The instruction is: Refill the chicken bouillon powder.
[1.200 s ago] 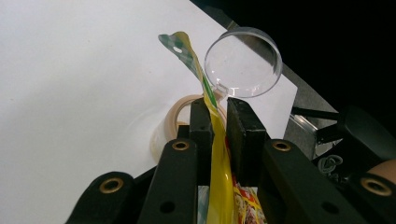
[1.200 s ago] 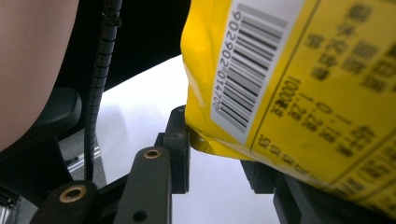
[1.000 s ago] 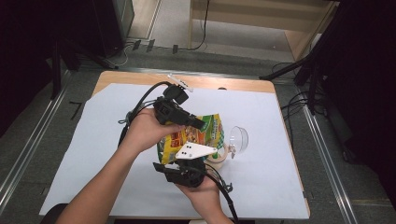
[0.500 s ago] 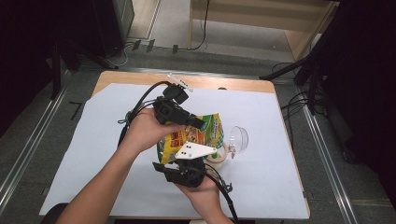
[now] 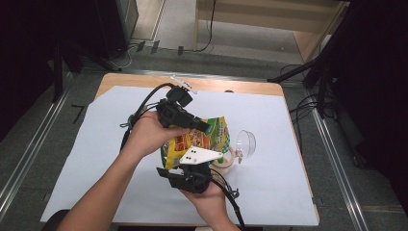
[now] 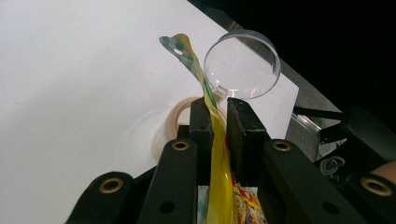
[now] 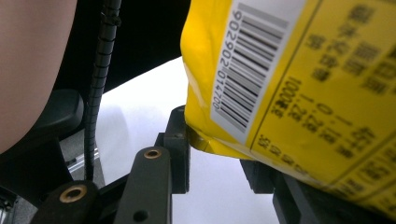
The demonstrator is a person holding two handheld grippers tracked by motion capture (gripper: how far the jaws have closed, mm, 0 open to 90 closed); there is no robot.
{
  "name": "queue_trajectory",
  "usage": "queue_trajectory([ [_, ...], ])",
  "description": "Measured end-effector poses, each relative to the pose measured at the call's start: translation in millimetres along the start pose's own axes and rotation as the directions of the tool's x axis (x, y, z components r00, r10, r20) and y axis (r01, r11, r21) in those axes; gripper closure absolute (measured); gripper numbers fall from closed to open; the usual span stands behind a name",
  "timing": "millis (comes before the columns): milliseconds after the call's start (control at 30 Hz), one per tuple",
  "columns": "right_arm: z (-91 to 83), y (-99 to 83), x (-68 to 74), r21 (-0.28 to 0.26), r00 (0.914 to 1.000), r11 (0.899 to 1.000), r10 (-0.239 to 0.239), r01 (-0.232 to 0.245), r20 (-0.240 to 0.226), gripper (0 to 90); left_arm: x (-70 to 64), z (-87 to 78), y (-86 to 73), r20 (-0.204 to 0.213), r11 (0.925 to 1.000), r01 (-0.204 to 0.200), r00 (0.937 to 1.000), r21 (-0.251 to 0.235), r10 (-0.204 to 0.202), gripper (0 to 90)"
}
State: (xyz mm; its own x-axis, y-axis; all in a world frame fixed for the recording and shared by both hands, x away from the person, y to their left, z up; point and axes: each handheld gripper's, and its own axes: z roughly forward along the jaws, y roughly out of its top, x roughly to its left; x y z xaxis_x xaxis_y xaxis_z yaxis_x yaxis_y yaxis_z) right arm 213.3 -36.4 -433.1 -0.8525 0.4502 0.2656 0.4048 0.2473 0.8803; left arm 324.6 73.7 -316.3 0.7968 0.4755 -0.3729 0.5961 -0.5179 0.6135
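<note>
yellow snack bag held between both my grippers above the white sheet.

my left gripper [image 6: 217,116] is clamped on the top edge of the snack bag [image 5: 202,139], jaws pressed together on the foil. my right gripper [image 7: 215,149] grips the bag's lower corner near the barcode, jaws closed against it. just beyond my left gripper's jaws lie a clear round lid [image 6: 243,63] and a roll of tape [image 6: 175,119], on the white sheet [image 5: 96,159].

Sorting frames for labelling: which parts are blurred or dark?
Right gripper view: the bag sits too close, its print soft toward the right. Left gripper view: the clear cup is sharp, the paper bright. High view: dark surroundings, table evenly lit.
</note>
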Motion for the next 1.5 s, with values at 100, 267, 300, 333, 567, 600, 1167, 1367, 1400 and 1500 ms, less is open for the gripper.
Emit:
queue_trajectory([
  [100,-0.1,0.0,-0.1,0.002,1.0,1.0,0.0,0.0,0.001,68.2,0.0,0.3,-0.1,-0.002,1.0,-0.003,1.0,0.001,0.003,81.5],
  [267,-0.2,0.1,-0.1,0.001,1.0,1.0,-0.003,0.003,0.002,68.2,0.1,-0.2,-0.2,0.0,1.0,-0.002,1.0,-0.004,0.002,81.4],
  [300,-0.2,0.2,-0.1,0.0,1.0,1.0,-0.003,0.003,0.002,68.2,0.1,-0.4,-0.2,0.002,1.0,-0.002,1.0,-0.005,0.002,81.4],
  [333,-0.1,0.4,0.0,-0.001,1.0,1.0,-0.003,0.003,0.002,68.2,0.3,-0.5,-0.2,0.002,1.0,-0.001,1.0,-0.005,0.001,81.4],
  [567,1.1,0.8,-0.1,-0.003,1.0,1.0,0.0,0.0,0.0,68.2,0.0,-0.5,-0.4,0.001,1.0,0.0,1.0,-0.005,0.0,81.5],
  [600,1.4,0.8,-0.1,-0.002,1.0,1.0,0.002,-0.002,0.0,68.2,-0.2,-0.4,-0.4,-0.001,1.0,-0.001,1.0,-0.004,0.001,81.5],
  [1167,2.8,3.2,1.6,-0.004,1.0,1.0,0.005,-0.005,-0.001,68.2,-1.0,-4.7,-0.4,-0.005,0.9999,-0.002,1.0,-0.012,0.002,81.3],
  [1367,2.9,4.1,1.3,-0.004,1.0,1.0,0.004,-0.004,0.001,68.3,-0.5,-4.5,0.0,-0.005,0.9999,-0.003,1.0,-0.012,0.003,81.4],
  [1400,3.2,3.9,0.9,-0.004,1.0,1.0,0.005,-0.005,0.001,68.3,-0.9,-4.2,0.0,-0.006,0.9999,-0.003,1.0,-0.012,0.003,81.4],
  [1500,3.7,3.6,0.7,-0.005,0.9999,1.0,0.011,-0.011,-0.002,68.3,-1.0,-3.9,0.0,-0.007,1.0,-0.004,1.0,-0.009,0.004,81.4],
])
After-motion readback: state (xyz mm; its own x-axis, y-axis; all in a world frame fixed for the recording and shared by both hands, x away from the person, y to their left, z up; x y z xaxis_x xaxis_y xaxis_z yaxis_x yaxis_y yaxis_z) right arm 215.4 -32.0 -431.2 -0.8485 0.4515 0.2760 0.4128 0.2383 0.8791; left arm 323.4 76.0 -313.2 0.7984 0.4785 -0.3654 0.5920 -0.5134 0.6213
